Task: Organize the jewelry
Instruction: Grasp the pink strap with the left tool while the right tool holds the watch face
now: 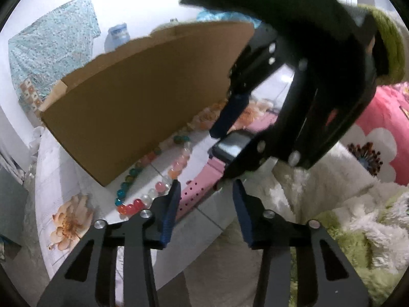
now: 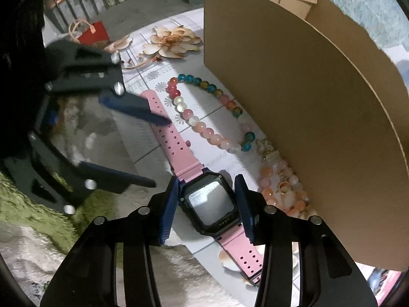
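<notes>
In the left wrist view, a white table with flower prints carries a cardboard box; a patterned cloth hangs behind the box and a fluffy white blanket lies to its right. The left hand-held gripper has its jaws apart, with the free end of the pink watch strap just ahead, untouched. In the right wrist view, the watch lies just beside the box, next to a bead bracelet. The right hand-held gripper is clamped on the watch case.
</notes>
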### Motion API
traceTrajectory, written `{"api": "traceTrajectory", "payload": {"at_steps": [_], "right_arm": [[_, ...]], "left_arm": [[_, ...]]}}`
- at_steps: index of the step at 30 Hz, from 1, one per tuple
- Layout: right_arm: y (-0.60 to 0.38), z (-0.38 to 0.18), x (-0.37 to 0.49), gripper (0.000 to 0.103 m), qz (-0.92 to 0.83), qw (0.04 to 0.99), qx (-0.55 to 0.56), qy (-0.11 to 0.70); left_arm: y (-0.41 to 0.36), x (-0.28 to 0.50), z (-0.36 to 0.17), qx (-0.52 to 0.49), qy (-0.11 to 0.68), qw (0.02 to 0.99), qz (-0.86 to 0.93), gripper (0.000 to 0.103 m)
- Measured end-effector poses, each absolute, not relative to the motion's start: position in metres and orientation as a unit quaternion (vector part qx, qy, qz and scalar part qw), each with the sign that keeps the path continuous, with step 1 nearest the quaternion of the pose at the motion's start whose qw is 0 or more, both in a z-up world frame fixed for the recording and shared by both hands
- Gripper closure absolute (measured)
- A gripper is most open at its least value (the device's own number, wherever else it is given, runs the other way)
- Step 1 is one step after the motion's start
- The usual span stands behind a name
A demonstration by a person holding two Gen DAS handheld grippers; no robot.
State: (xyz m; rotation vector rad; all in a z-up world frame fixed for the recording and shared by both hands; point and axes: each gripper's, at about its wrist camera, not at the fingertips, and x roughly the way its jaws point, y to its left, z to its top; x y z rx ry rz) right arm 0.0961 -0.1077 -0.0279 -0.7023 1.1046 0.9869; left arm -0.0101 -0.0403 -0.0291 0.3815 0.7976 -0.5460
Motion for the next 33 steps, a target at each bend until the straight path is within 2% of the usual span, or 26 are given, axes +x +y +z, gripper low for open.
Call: {"api": "traceTrajectory", "payload": {"at_steps": [10, 20, 29, 30, 32, 33], "right_arm": [[-0.139, -0.019, 0.137, 0.062, 0.473, 0.663, -0.218, 0.538], [-0.147, -0.025, 0.143, 0.062, 0.498, 0.647, -0.154, 0.557], [-0.14, -0.027, 0.141, 0.063, 0.531, 0.611, -0.151, 0.567], [-0.14, -0.027, 0.14, 0.063, 0.531, 0.612, -0.15, 0.567], [-0.14, -0.026, 0.139, 0.062, 0.523, 0.619, -0.149, 0.567], [-0.142, -0.024, 0.137, 0.062, 0.516, 0.628, -0.147, 0.564]], "left_arm": [[-0.044, -0.008, -0.036, 0.187, 0.388, 0.866, -0.254, 0.071], [-0.051, -0.015, -0.037, 0.221, 0.378, 0.863, -0.253, 0.07], [-0.065, -0.013, -0.039, 0.258, 0.367, 0.859, -0.246, 0.068], [-0.065, -0.013, -0.039, 0.255, 0.369, 0.859, -0.248, 0.069], [-0.064, -0.011, -0.039, 0.247, 0.377, 0.856, -0.253, 0.086], [-0.062, -0.009, -0.039, 0.246, 0.379, 0.855, -0.254, 0.086]]}}
